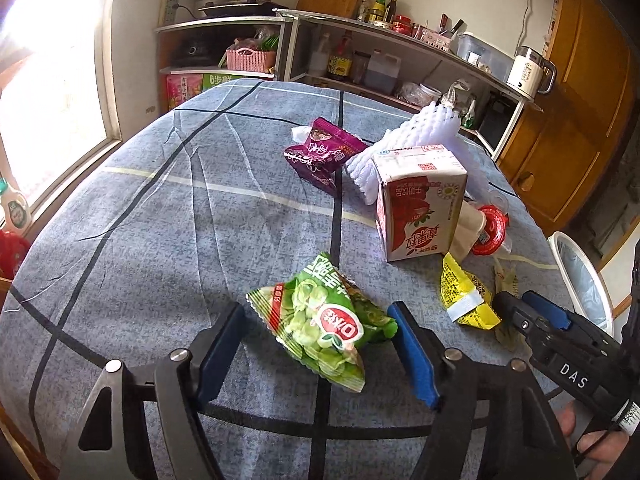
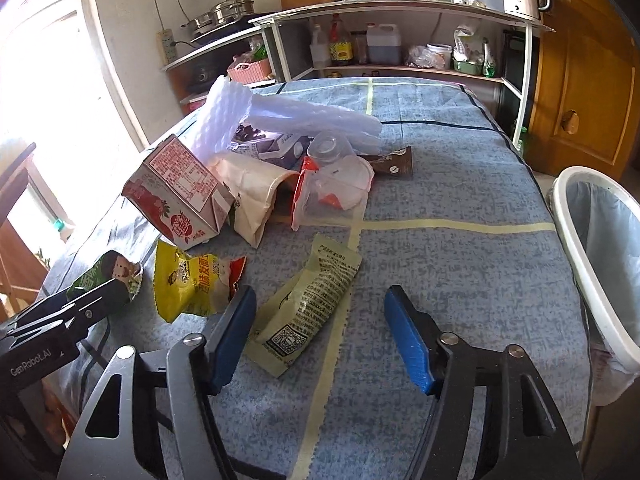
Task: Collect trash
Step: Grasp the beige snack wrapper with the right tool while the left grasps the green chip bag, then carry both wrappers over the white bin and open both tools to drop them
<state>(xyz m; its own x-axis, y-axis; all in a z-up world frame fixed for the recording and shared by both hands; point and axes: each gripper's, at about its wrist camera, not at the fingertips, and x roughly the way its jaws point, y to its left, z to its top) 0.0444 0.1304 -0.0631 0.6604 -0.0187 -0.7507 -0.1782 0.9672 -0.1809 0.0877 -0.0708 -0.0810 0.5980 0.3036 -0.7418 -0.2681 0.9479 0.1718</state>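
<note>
1. left hand-held gripper (image 1: pixel 316 344): jaws spread, blue pads either side of the green snack bag (image 1: pixel 320 328); pads look clear of it, bag lies flat on the surface (image 1: pixel 160 208)
2. right hand-held gripper (image 2: pixel 320 334): jaws spread over the pale olive wrapper (image 2: pixel 308 308); left pad just beside the wrapper's edge, right pad well apart from it; no pinch
3. yellow wrapper (image 2: pixel 188 284) lies just left of the olive one, between the two grippers
4. red-and-white drink carton (image 2: pixel 180 196) lies tipped on its side behind the yellow wrapper; beige paper bag (image 2: pixel 256 196) touching it on the right
5. white foam net (image 2: pixel 256 120) at the back of the pile; clear plastic cup and packaging (image 2: pixel 332 176) beside the paper bag; brown sachet (image 2: pixel 396 166) to its right
6. purple wrapper (image 1: pixel 320 152) sits apart, left of the foam net in the left wrist view
7. white bin with liner (image 2: pixel 596 256) stands off the right edge of the surface
</note>
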